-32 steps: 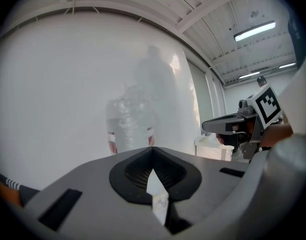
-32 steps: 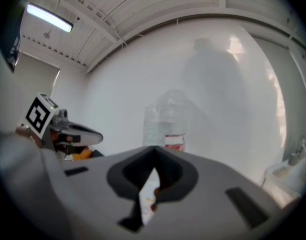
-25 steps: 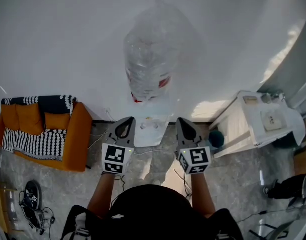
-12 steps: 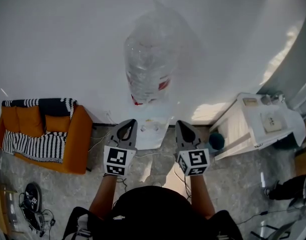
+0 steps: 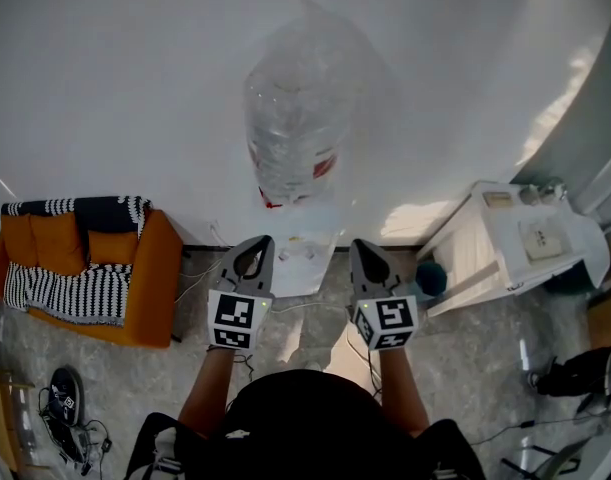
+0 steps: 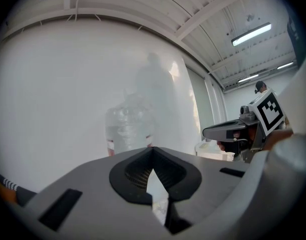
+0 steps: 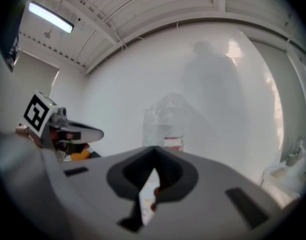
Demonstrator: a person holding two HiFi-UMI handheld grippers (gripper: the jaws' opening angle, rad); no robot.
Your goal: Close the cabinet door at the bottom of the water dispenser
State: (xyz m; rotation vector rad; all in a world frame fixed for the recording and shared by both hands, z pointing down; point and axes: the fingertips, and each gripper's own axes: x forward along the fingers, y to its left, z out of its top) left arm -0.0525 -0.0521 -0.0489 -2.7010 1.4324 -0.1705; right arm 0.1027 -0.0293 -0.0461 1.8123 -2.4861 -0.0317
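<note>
The jaws of the left gripper (image 5: 252, 250) and right gripper (image 5: 369, 254) are clenched and empty, held level just short of the water dispenser (image 5: 307, 260). Its bottom cabinet door is hidden below. Closing looks unstarted, so 1 gripper likely must lower and push it.

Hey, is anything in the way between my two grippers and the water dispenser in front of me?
Nothing visible. The left gripper and right gripper, jaws together and empty, face the water dispenser under its bottle across open air. The bottom cabinet door is out of view, so its path cannot be judged.
</note>
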